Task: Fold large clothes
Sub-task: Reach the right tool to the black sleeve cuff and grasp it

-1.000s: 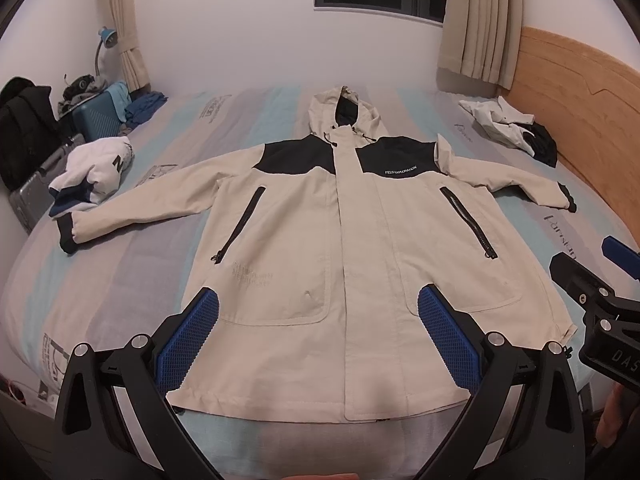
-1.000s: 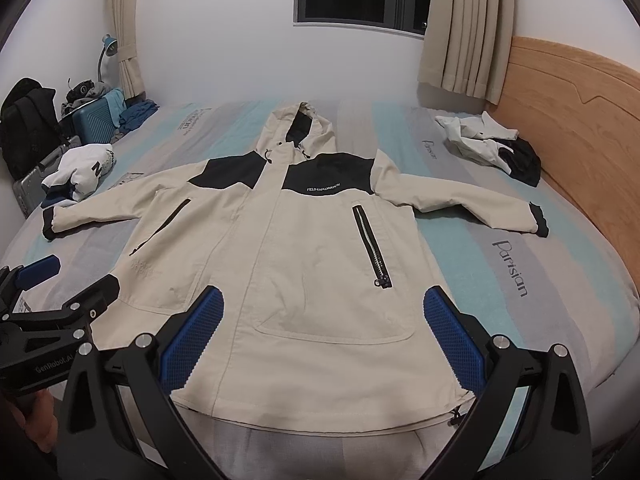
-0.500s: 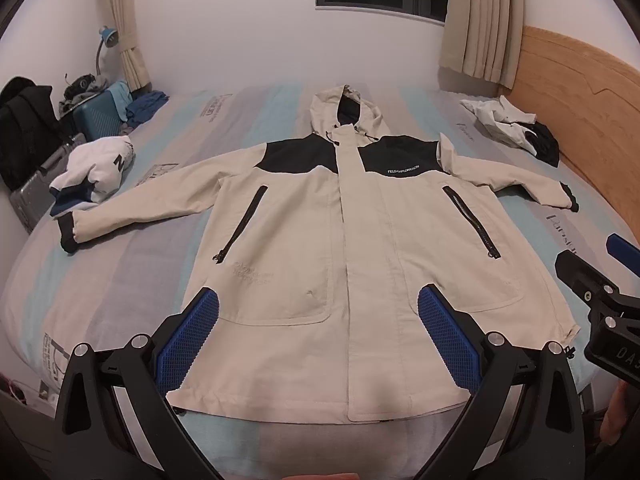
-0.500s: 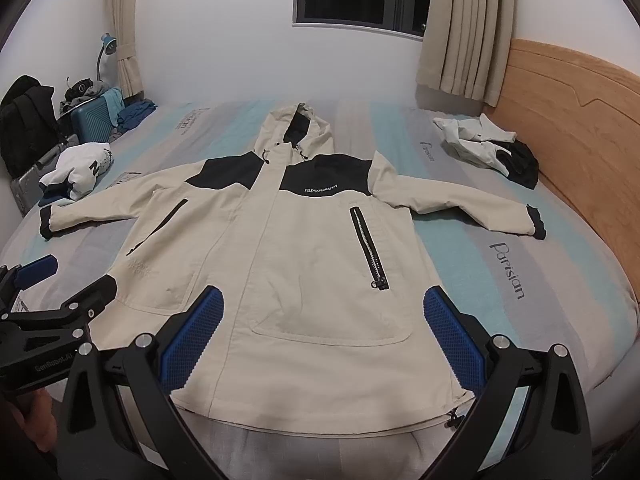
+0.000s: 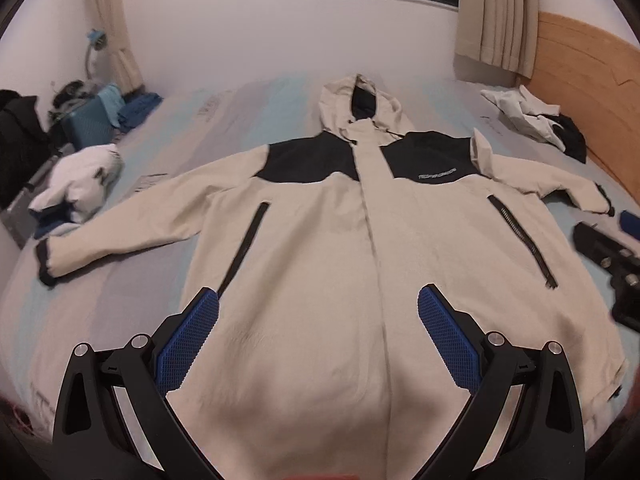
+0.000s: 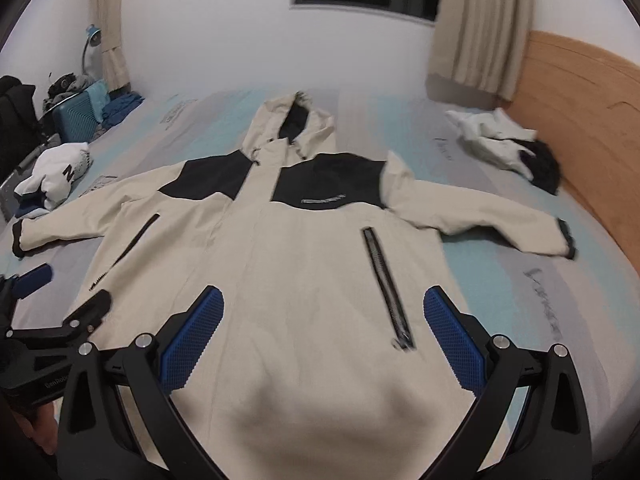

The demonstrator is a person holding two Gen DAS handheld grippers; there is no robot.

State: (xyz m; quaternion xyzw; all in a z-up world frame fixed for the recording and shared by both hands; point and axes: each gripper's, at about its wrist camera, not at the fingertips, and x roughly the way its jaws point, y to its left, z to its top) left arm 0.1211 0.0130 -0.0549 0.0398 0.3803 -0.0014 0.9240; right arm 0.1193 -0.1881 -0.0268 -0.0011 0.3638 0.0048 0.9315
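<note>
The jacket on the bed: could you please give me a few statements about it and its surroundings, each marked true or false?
1. The jacket lies spread flat, front up, both sleeves out to the sides. True.
2. The left gripper is shut on the jacket's hem. False: its jaws are open and hold nothing.
3. The right gripper is open. True.
4. The jacket's hood is folded down over its chest. False: it lies flat above the collar, pointing toward the far wall.
5. The crumpled white and black clothes lie near the wooden headboard. True.
</note>
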